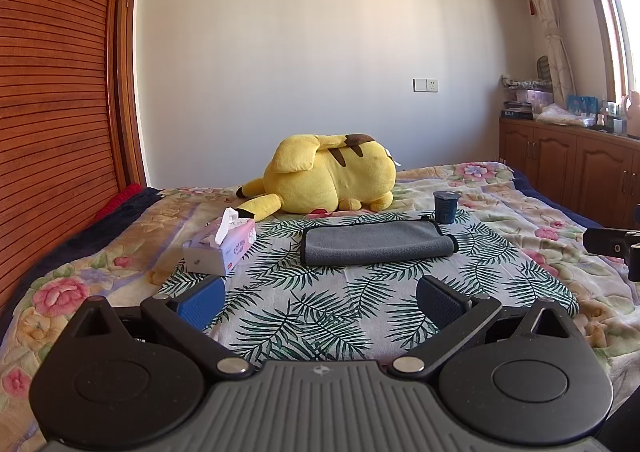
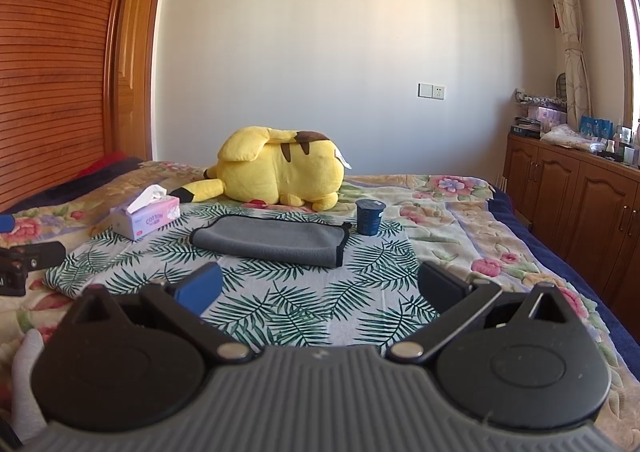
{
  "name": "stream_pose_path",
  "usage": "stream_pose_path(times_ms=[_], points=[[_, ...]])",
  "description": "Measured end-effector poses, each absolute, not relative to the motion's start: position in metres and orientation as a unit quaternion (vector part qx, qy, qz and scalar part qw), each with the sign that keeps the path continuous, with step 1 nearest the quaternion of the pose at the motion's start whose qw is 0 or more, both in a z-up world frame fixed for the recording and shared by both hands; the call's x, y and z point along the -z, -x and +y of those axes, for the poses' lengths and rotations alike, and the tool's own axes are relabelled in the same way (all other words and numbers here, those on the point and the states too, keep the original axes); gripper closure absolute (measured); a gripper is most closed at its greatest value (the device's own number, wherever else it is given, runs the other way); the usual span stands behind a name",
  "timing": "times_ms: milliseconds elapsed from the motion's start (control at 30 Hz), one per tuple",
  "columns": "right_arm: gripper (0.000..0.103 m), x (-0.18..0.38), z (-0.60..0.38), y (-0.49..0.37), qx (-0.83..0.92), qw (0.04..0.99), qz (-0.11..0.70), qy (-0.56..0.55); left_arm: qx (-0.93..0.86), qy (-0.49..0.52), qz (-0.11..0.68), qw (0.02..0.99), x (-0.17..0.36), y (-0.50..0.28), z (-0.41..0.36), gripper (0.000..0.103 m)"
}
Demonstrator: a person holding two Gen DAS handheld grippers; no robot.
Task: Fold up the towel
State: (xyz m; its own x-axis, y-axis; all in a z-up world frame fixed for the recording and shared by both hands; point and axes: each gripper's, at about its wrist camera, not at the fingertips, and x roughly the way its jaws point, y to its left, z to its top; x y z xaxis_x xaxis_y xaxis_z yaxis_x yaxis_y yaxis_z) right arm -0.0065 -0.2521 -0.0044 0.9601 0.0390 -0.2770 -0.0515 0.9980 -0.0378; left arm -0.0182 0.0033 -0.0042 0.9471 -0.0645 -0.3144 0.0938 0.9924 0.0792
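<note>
A grey towel with dark trim [image 1: 376, 242] lies folded on the palm-leaf cloth [image 1: 304, 316] spread over the bed. It also shows in the right wrist view [image 2: 272, 242]. My left gripper [image 1: 320, 298] is open and empty, held above the cloth a short way in front of the towel. My right gripper [image 2: 320, 286] is open and empty too, just short of the towel's near edge. Part of the right gripper shows at the right edge of the left wrist view [image 1: 616, 248], and part of the left gripper at the left edge of the right wrist view [image 2: 24, 264].
A tissue box [image 1: 222, 248] stands left of the towel. A dark blue cup [image 1: 446, 205] stands at its far right corner. A yellow plush toy [image 1: 328, 179] lies behind. Wooden cabinets [image 2: 580, 203] line the right side and a slatted wooden panel [image 1: 52, 99] the left.
</note>
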Motion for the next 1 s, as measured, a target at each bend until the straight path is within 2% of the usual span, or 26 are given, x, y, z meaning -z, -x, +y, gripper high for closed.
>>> stream_pose_path(times_ms=[1000], points=[[0.000, 0.0022, -0.2533, 0.0075, -0.022, 0.990, 0.137, 0.022, 0.041, -0.047, 0.158, 0.985, 0.0044, 0.0183, 0.0034, 0.016]])
